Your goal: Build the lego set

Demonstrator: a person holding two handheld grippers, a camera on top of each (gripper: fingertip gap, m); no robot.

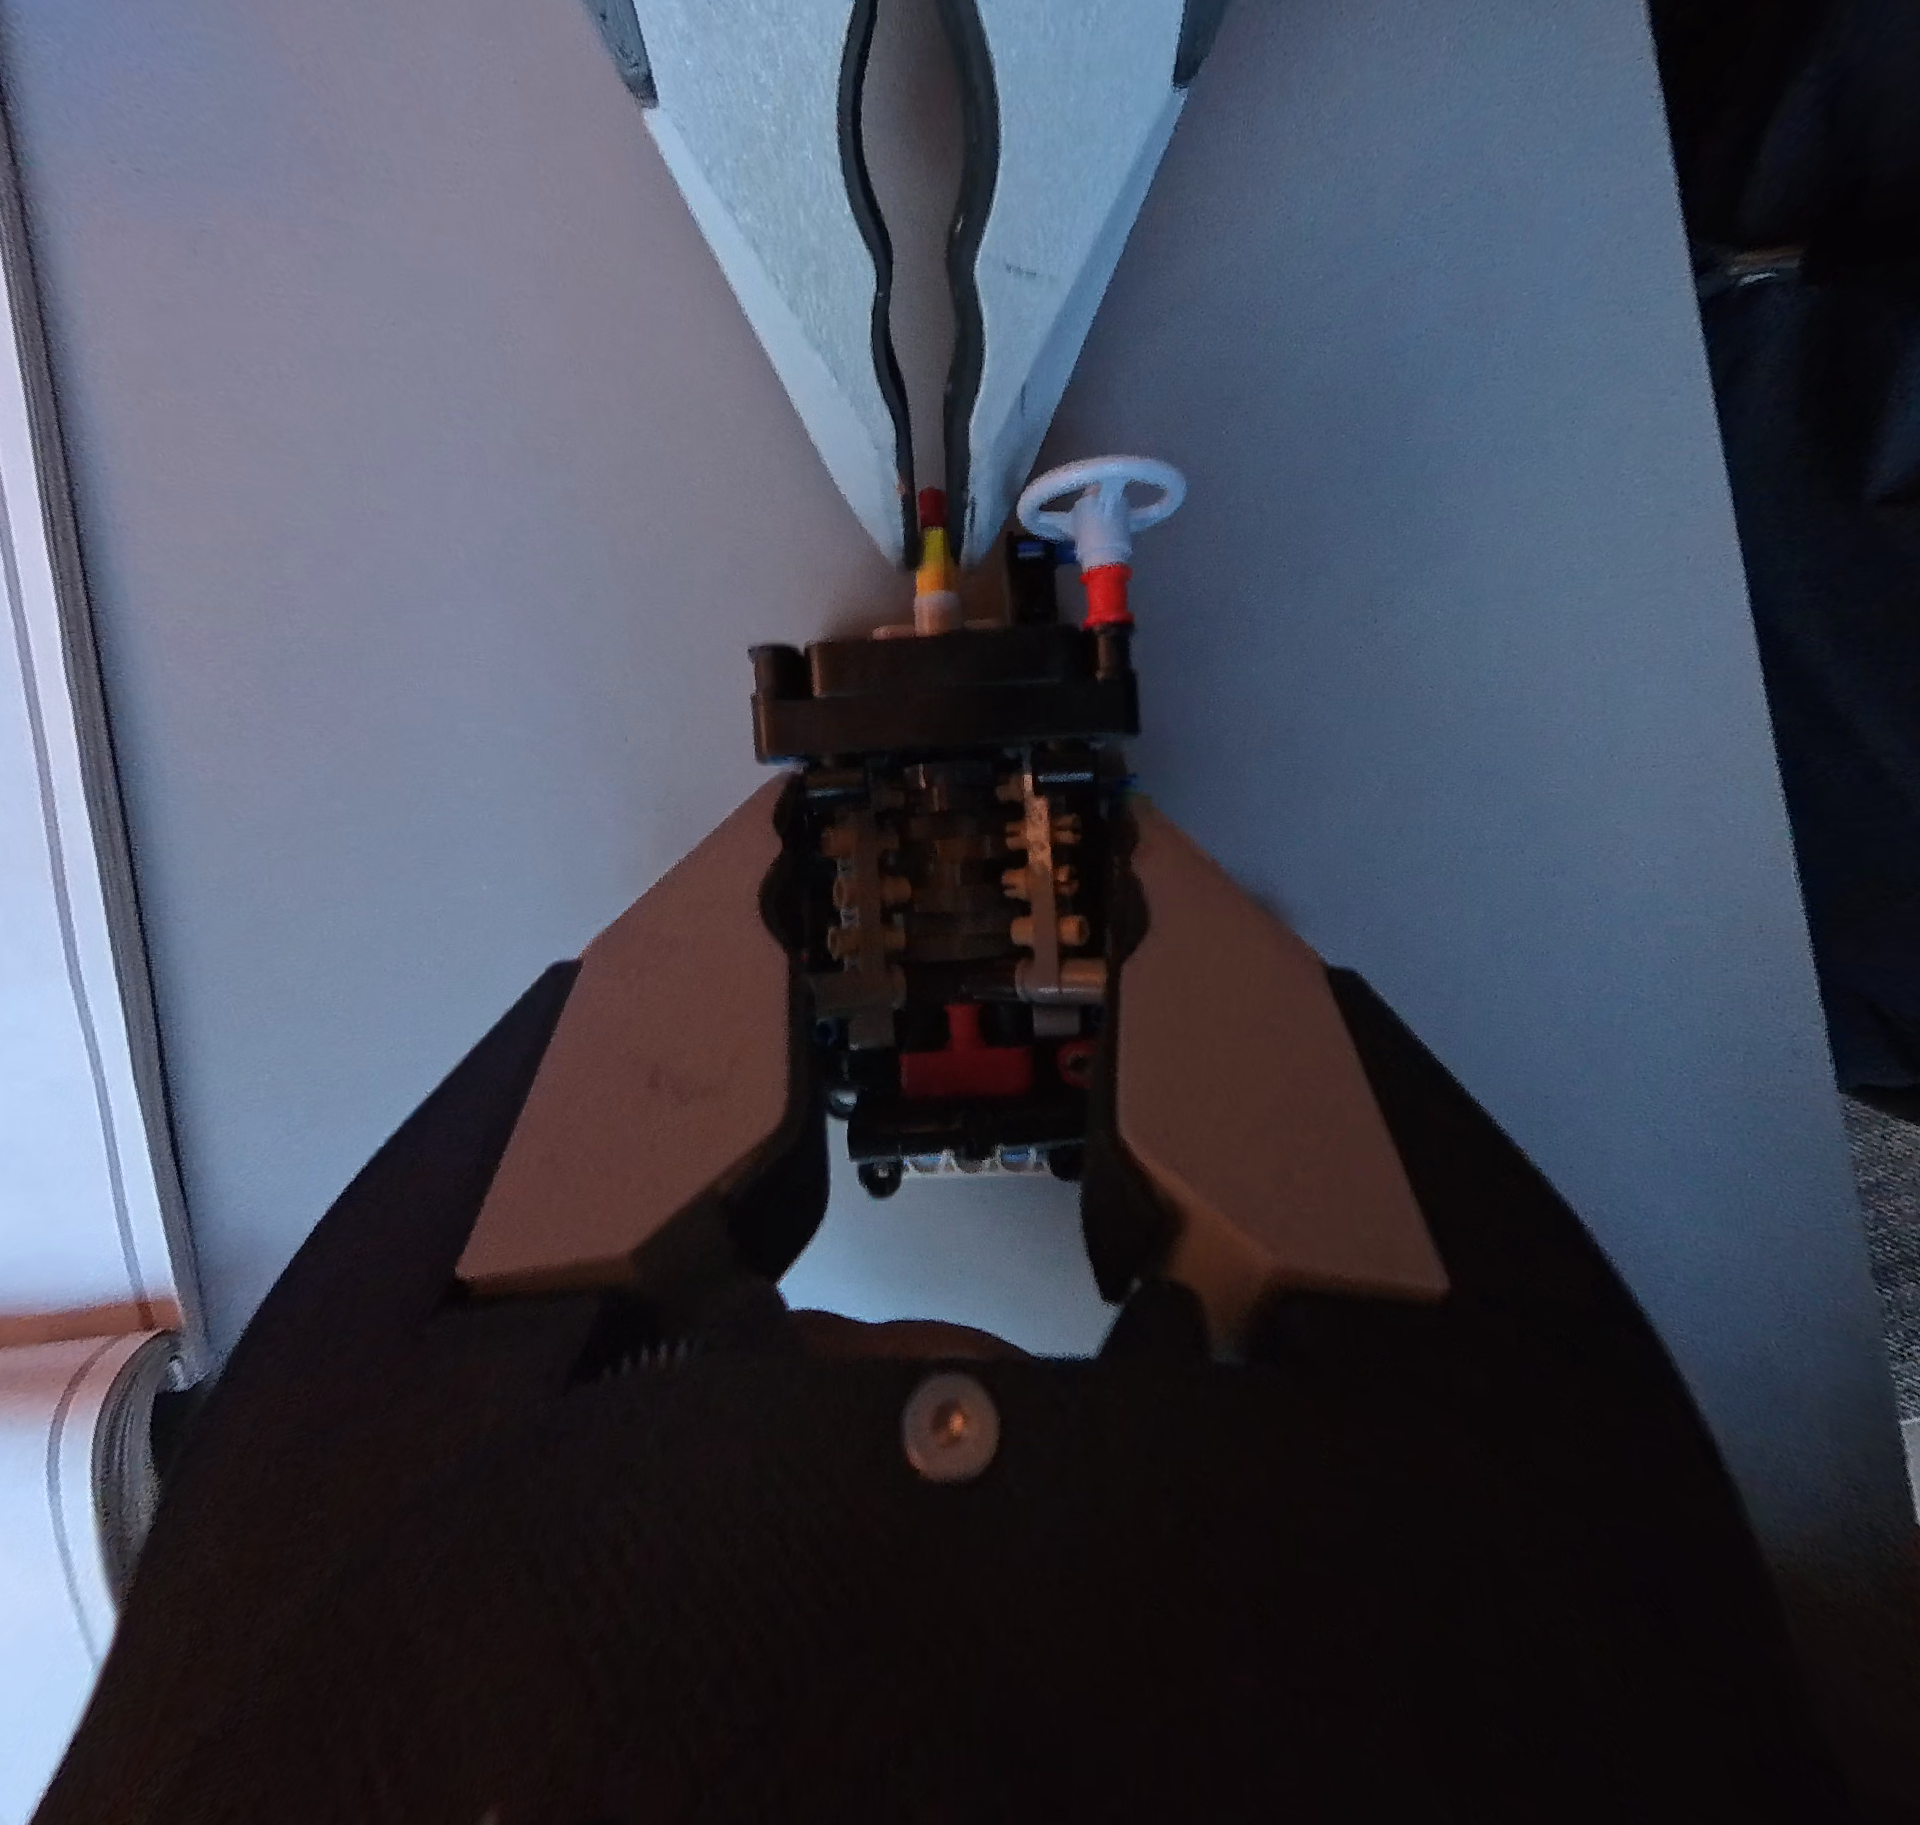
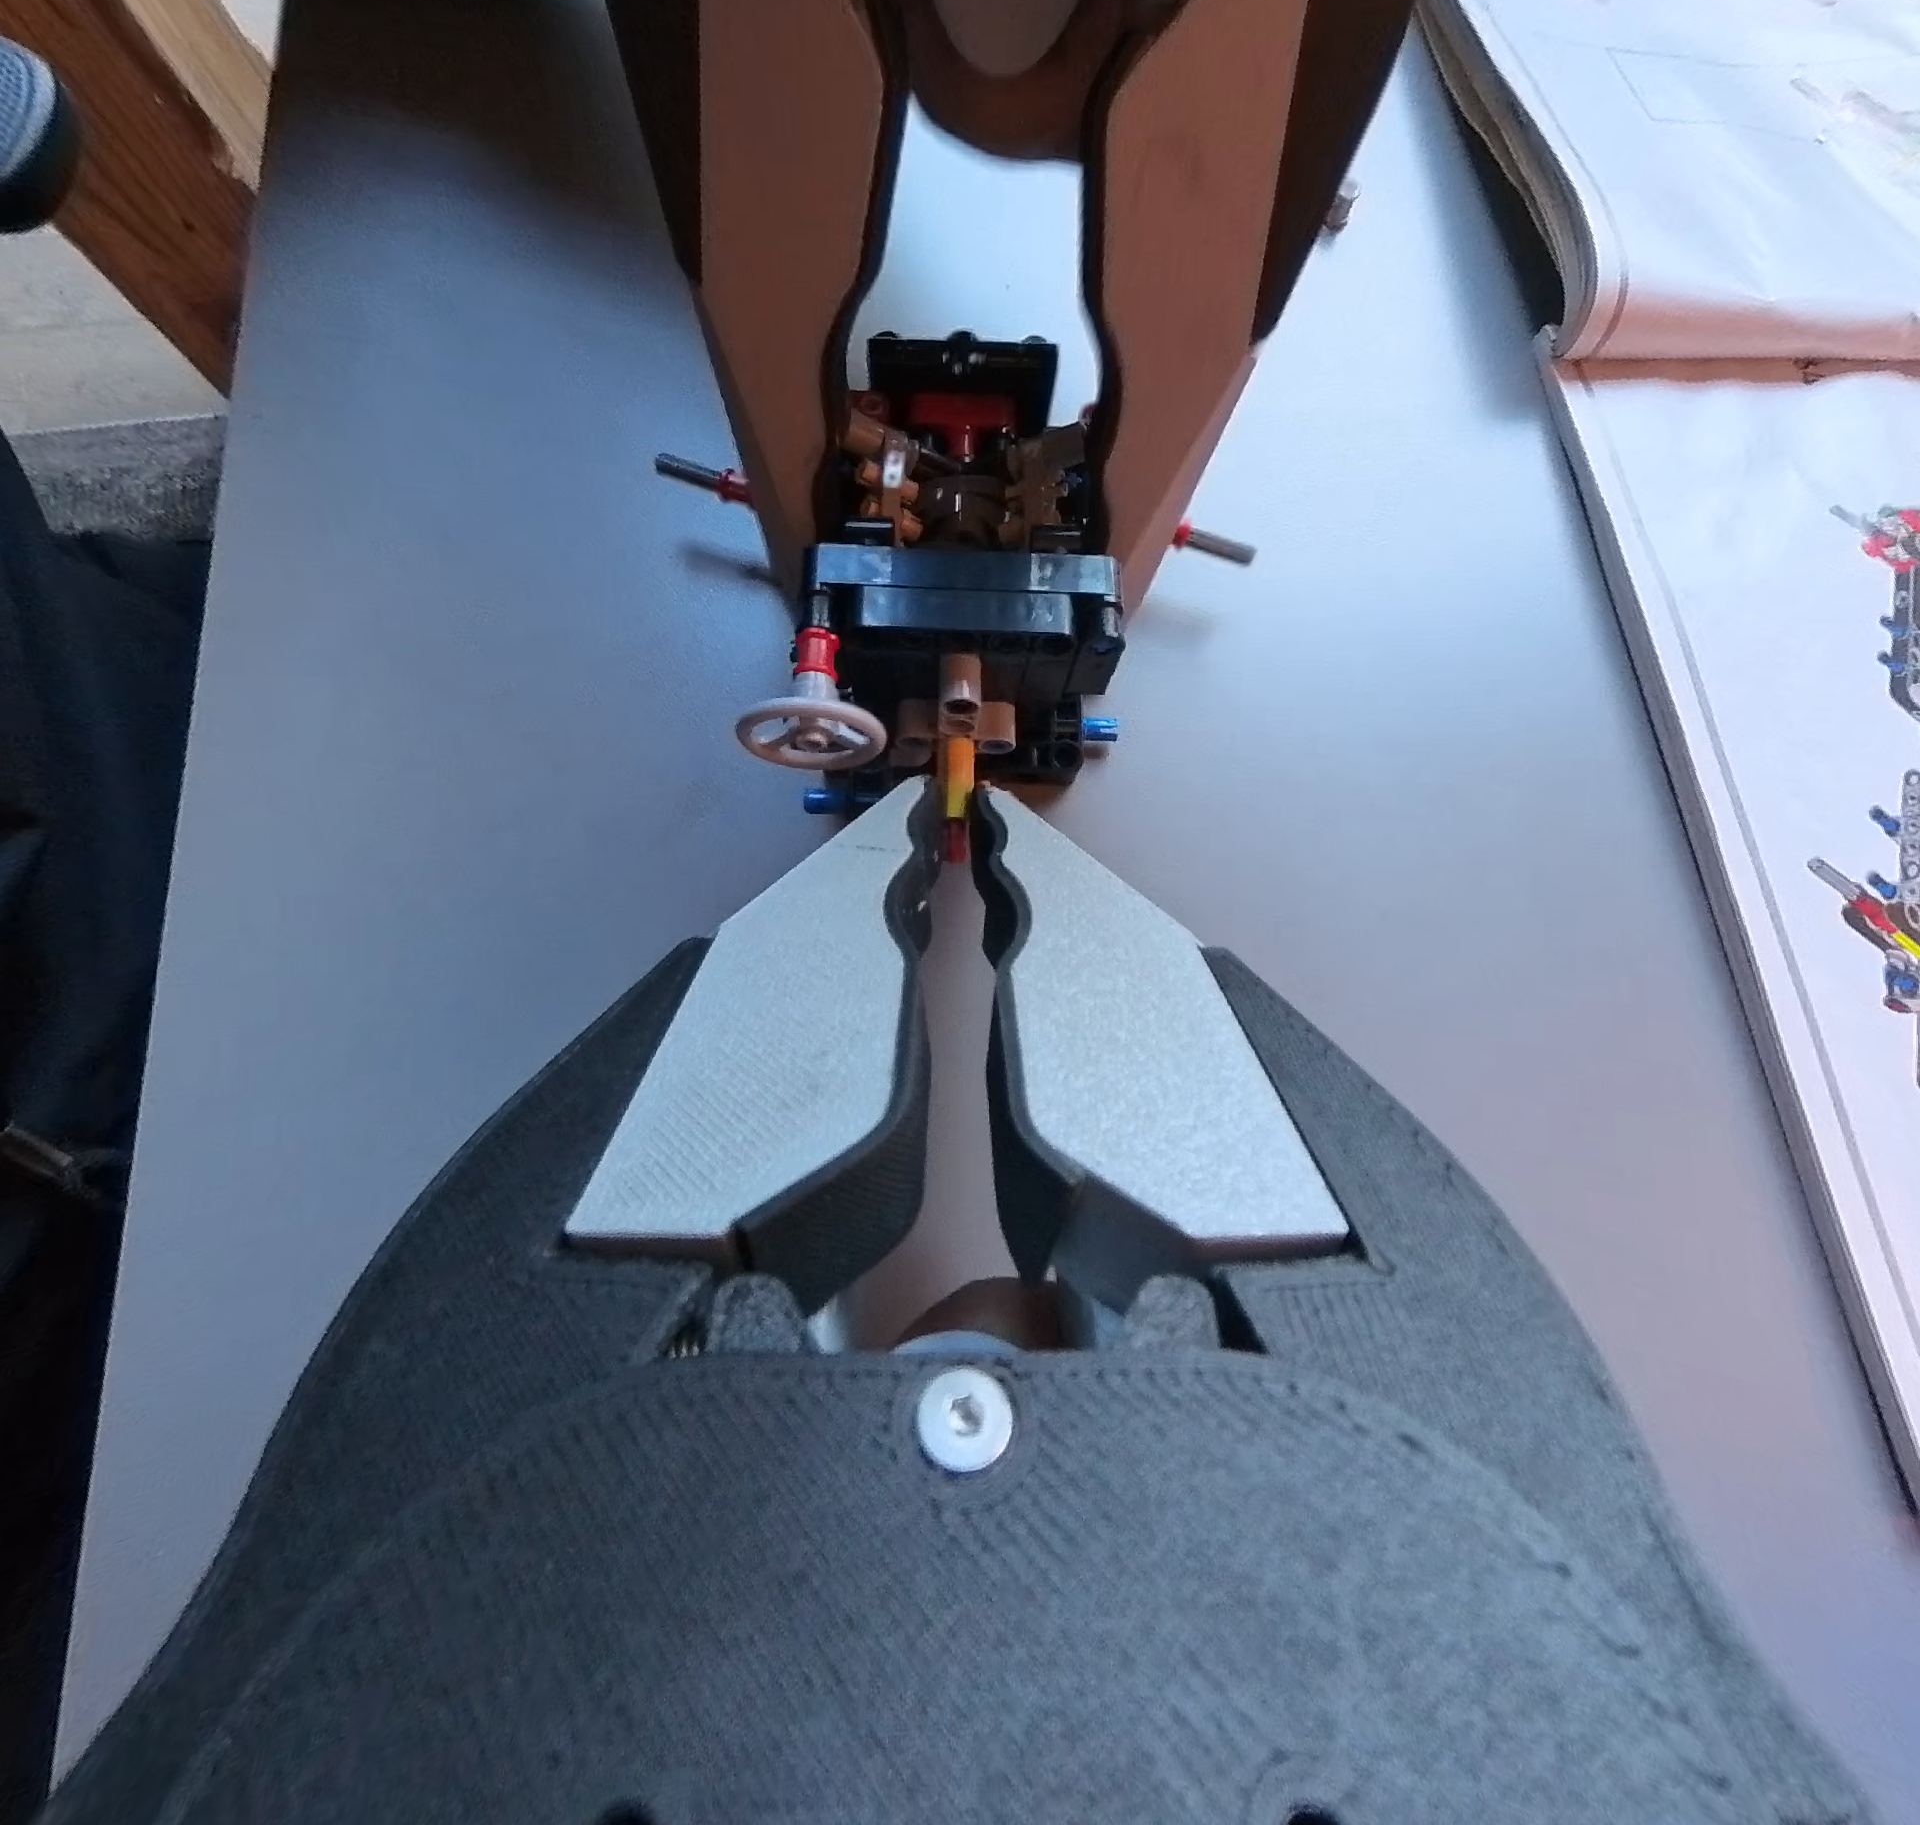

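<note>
Squarely between two facing pairs of tongs, a small black brick-built model (image 2: 966, 570) with tan gears and a red part inside sits on the pale grey worktop (image 2: 468, 840). The left tongs (image 1: 956, 840), brown-faced, are clamped on the model's flanks, pads pressed to both sides, apparently steadying it from one end. From the opposite end the right tongs (image 2: 954, 819), grey-faced, are pinched together on a thin rod (image 2: 954, 788) banded orange, yellow and red that juts from the model's near face, a hold that suits working the rod along its axis. A light grey steering wheel (image 2: 810, 731) on a red collar stands just beside the rod, untouched. An open instruction booklet (image 2: 1766, 425) lies along the worktop's edge, well apart from the model; wooden furniture (image 2: 135, 113) and dark fabric (image 2: 83, 736) show beyond the other edge.
</note>
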